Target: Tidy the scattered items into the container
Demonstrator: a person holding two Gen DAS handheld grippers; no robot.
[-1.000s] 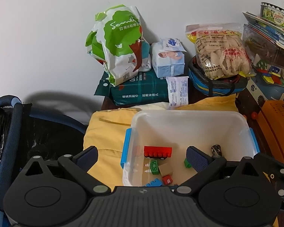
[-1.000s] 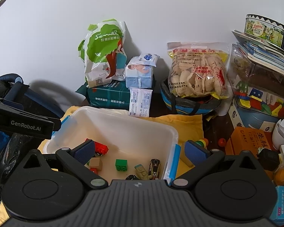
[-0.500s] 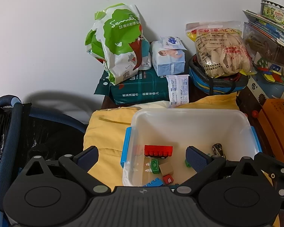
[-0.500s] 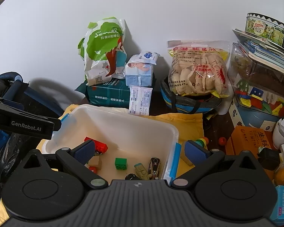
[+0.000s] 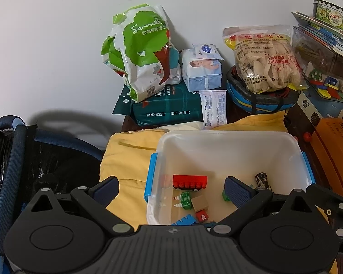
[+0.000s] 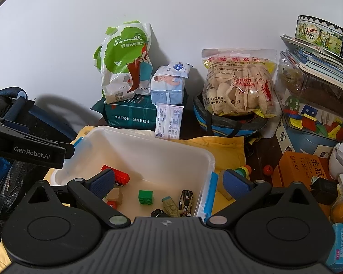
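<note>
Left gripper (image 5: 171, 189): I'm holding it with fingers spread wide, carrying nothing, over the container's near left corner.
Right gripper (image 6: 170, 183): I'm keeping it wide apart too, empty, straddling the right wall.
Container (image 6: 148, 137): white tub, already holding bricks and toy cars.
Remaining item: rainbow stacker (image 6: 242, 171) lying just right of the tub, beside my right finger; right hand nearer.
Surface: yellow cloth (image 5: 130, 159), cluttered table against a white wall.
</note>
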